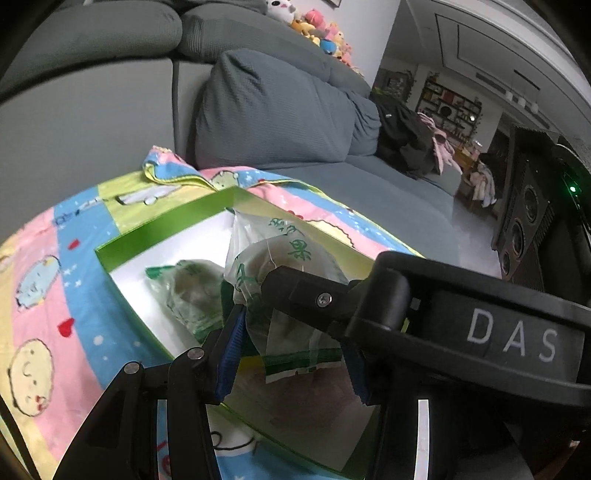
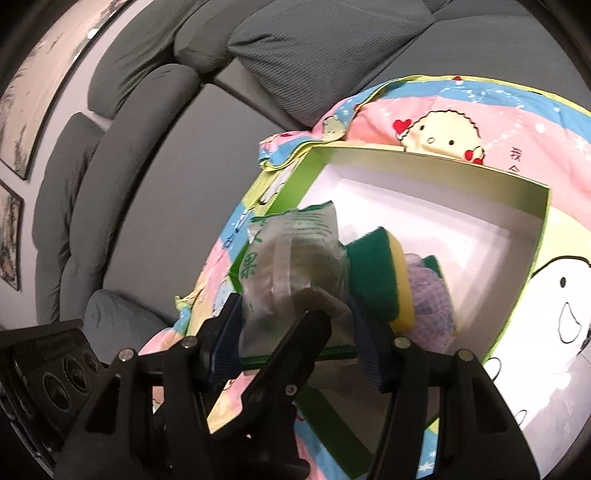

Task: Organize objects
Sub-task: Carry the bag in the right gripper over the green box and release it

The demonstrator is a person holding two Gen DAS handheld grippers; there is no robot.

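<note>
A green box with a white inside (image 1: pixel 166 229) (image 2: pixel 417 155) lies on a cartoon-print blanket. In the left wrist view my left gripper (image 1: pixel 291 354) is shut on a clear plastic packet with green print (image 1: pixel 291 332), held over the box. A second such packet (image 1: pixel 184 291) lies inside the box. The other gripper's black body (image 1: pixel 461 332) crosses in front at right. In the right wrist view my right gripper (image 2: pixel 295 332) is shut on a clear green-print packet (image 2: pixel 295 266) over the box's near edge. A green-and-yellow sponge (image 2: pixel 380 273) and a purple cloth (image 2: pixel 432 295) lie in the box.
The blanket (image 1: pixel 48 295) (image 2: pixel 480 110) covers a grey sofa with cushions (image 1: pixel 273 107) (image 2: pixel 325 40). Plush toys (image 1: pixel 321 29) sit on the sofa back. A black speaker (image 1: pixel 524 221) (image 2: pixel 55 376) stands beside the sofa.
</note>
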